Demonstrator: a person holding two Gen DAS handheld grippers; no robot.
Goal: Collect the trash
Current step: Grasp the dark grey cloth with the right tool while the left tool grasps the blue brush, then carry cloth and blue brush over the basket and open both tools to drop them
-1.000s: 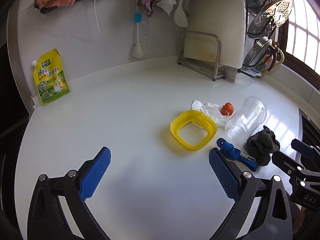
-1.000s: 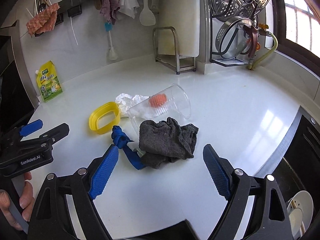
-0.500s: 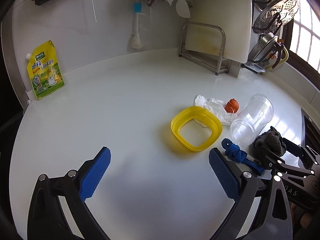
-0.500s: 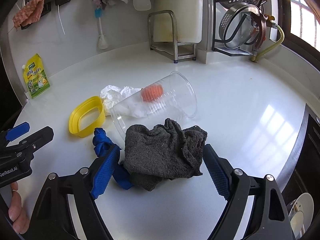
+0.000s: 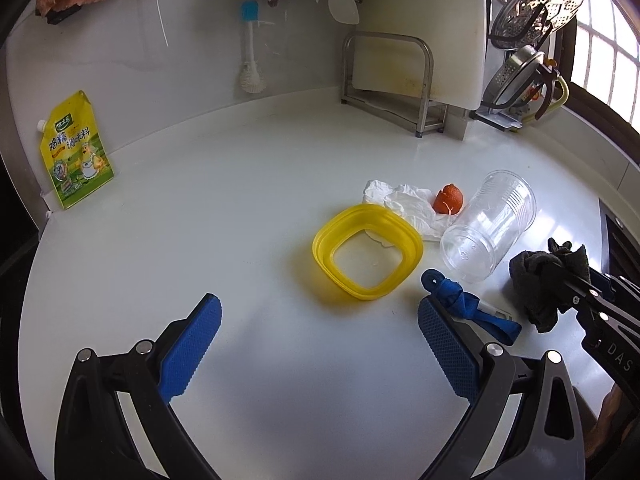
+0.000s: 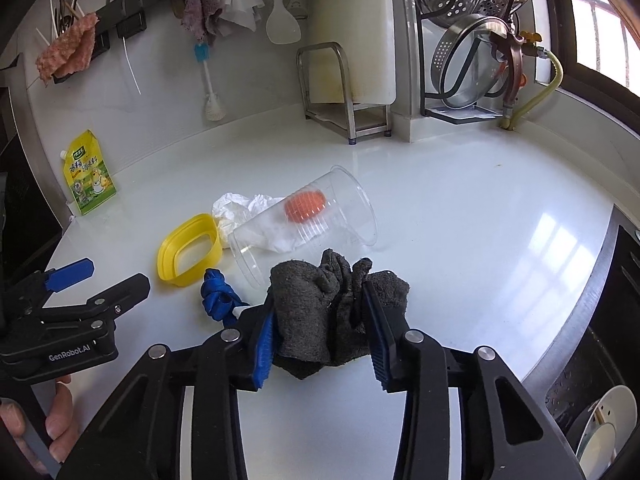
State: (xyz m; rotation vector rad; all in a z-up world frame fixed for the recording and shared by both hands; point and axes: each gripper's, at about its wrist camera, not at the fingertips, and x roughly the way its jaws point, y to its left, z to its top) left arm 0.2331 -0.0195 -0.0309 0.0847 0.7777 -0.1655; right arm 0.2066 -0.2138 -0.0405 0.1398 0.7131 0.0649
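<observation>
The right tongs (image 6: pixel 320 332) had just been closing on the crumpled dark grey woollen cloth (image 6: pixel 320 304), and their blue pads now pressed into its bunched folds from either side, so the cloth looked pinched between them at the near right of the white worktop (image 6: pixel 460 208). The left tongs (image 5: pixel 316 344) stood wide apart with nothing between them, hovering over bare worktop to the left of the litter.

Just beyond the cloth lay the rest: a clear plastic cup (image 6: pixel 308 224) on its side, its long axis running from near left to far right with the mouth towards the right; a knotted blue strip (image 6: pixel 218 292) just to the cloth's left; a yellow square plastic ring (image 6: pixel 188 254) further left; and crumpled white paper (image 6: pixel 236 204) with an orange scrap (image 5: pixel 448 199) behind the cup.

By my reckoning the cloth was the right hand's to lift, while the ring and blue strip lay nearer the idle left tongs.
</observation>
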